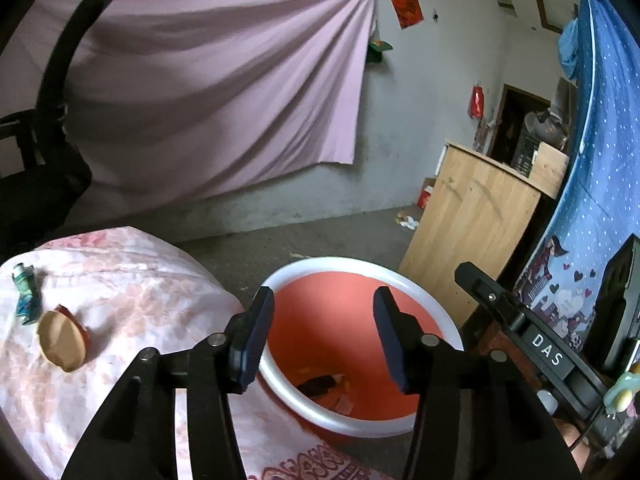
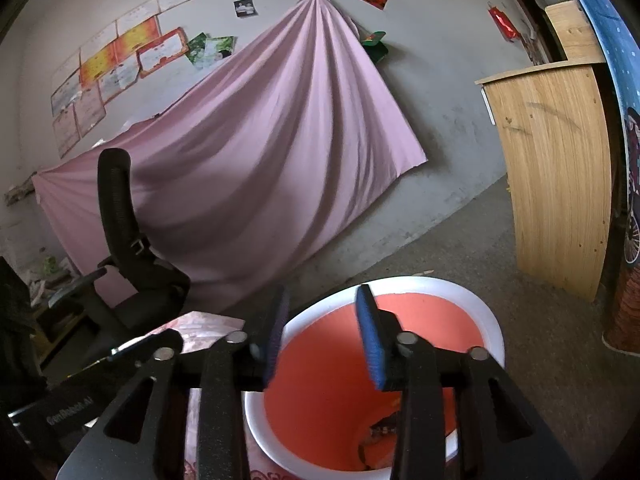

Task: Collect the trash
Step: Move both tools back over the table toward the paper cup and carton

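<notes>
A red bin with a white rim (image 1: 320,268) stands on the floor beside the cloth-covered table (image 1: 132,280); scraps of trash (image 1: 324,386) lie at its bottom. My left gripper (image 1: 322,340) hangs open over the bin's mouth, nothing between its pads. My right gripper (image 2: 322,334) is open above the same bin (image 2: 480,308), also empty; its body shows at the right of the left wrist view. On the table's left lie a flattened brown paper cup (image 1: 62,340) and a crumpled green-blue wrapper (image 1: 25,294).
A black office chair (image 2: 124,248) stands left of the table before a pink sheet (image 2: 260,152) hung on the wall. A wooden cabinet (image 2: 560,168) and a blue patterned curtain (image 1: 592,184) stand to the right. Grey floor lies beyond the bin.
</notes>
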Action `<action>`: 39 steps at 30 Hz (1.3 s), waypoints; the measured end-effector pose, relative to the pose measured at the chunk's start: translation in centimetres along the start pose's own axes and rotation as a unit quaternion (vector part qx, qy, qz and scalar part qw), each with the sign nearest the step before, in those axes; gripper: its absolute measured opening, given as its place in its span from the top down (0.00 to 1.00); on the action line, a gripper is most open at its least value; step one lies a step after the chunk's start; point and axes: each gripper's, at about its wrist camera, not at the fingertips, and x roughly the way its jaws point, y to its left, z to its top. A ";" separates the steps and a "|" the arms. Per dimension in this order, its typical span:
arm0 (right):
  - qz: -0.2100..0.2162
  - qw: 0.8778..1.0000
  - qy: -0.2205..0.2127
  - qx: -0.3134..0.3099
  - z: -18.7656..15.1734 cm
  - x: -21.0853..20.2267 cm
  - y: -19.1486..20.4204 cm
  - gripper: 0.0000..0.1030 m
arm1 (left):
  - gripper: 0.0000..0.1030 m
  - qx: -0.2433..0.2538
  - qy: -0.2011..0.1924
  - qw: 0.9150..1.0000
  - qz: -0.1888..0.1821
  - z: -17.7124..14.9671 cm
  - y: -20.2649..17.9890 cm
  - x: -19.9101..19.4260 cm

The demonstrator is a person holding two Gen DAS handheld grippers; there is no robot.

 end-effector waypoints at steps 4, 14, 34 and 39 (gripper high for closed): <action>0.006 1.000 -0.010 -0.007 0.1 -0.3 0.7 0.54 | 0.47 -0.008 -0.018 1.000 0.017 0.1 1.4 -1.8; 0.036 0.998 -0.051 -0.025 0.2 -1.3 4.1 0.18 | 0.09 -0.020 -0.096 0.991 0.094 -0.4 5.2 -7.7; 0.109 0.978 -0.130 -0.123 -2.3 -2.7 13.8 0.00 | 0.03 -0.039 -0.199 0.954 0.223 -4.3 12.7 -16.9; 0.119 0.973 -0.125 -0.150 -3.3 -1.8 16.4 0.00 | 0.03 -0.035 -0.204 0.947 0.244 -5.2 14.2 -18.3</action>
